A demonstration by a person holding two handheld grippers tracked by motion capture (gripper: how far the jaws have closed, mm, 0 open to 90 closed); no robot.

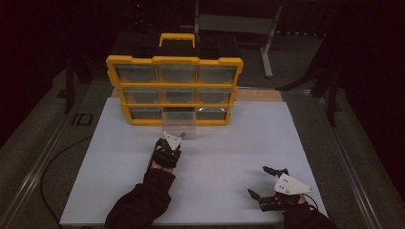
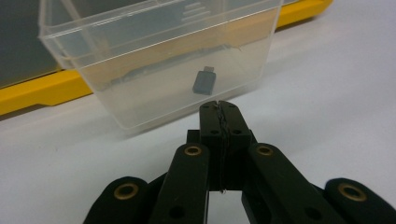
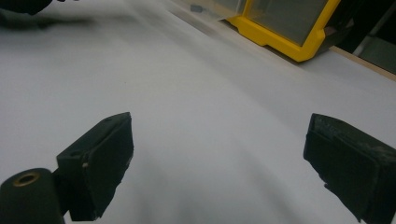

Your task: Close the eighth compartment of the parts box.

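Clear plastic drawer (image 2: 154, 60), rectangular and open-topped, pulled partway out of the bottom row of a yellow-framed organiser cabinet (image 1: 174, 90) with three rows of translucent drawers and a yellow carrying handle on top; the cabinet stands at the far edge of a white tabletop (image 1: 224, 157). On the drawer's floor lies a small dark grey rectangular adapter (image 2: 204, 82) with a short metal plug at one end, near the front wall. Left gripper (image 2: 219, 106), black and two-jawed, clenched with its jaws pressed flat together and nothing visible between them, its tips just in front of the drawer's front wall; whether they touch the wall cannot be told. In the high view the same left gripper (image 1: 173, 139) points toward the drawer (image 1: 179, 121), the person's dark sleeve (image 1: 141, 200) behind it. Right gripper (image 3: 219, 154) released, jaws spread wide above bare tabletop, well apart from the cabinet; in the high view the right gripper (image 1: 260, 181) sits near the table's front right edge.
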